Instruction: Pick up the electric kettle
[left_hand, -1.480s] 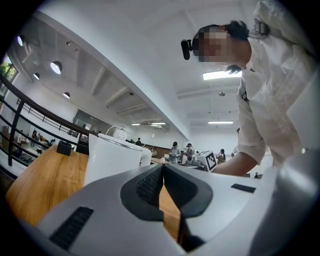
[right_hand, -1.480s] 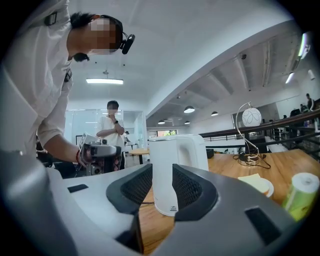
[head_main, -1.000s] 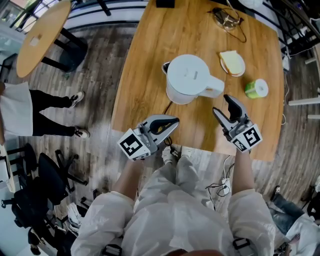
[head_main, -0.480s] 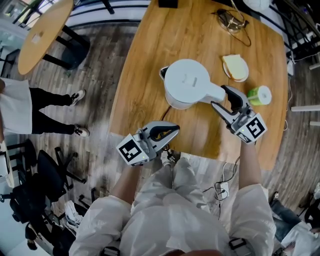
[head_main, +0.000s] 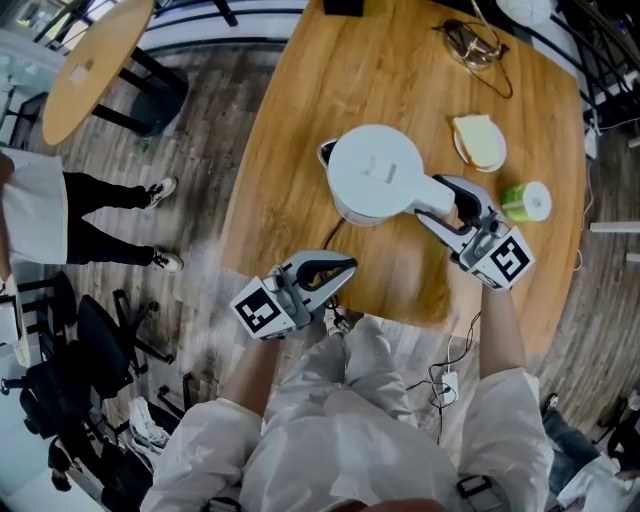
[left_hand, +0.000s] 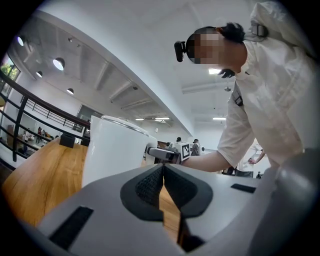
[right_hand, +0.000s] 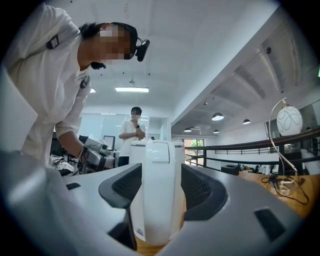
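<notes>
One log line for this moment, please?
white electric kettle on wooden table | right gripper open astride its handle | left gripper shut, empty

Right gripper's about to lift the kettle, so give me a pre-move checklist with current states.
1. Kettle handle between the right gripper's fingers: ok, centred.
2. Fingers closed on the handle: not ok, they stand apart.
3. Left gripper clear of the kettle: ok, shut, empty, near the table edge.
4. Lid closed: ok.
5. Cord free to follow: cannot tell; it runs off the table edge.
6. Bread and green roll clear of the lift: ok, both lie apart from the kettle.
</notes>
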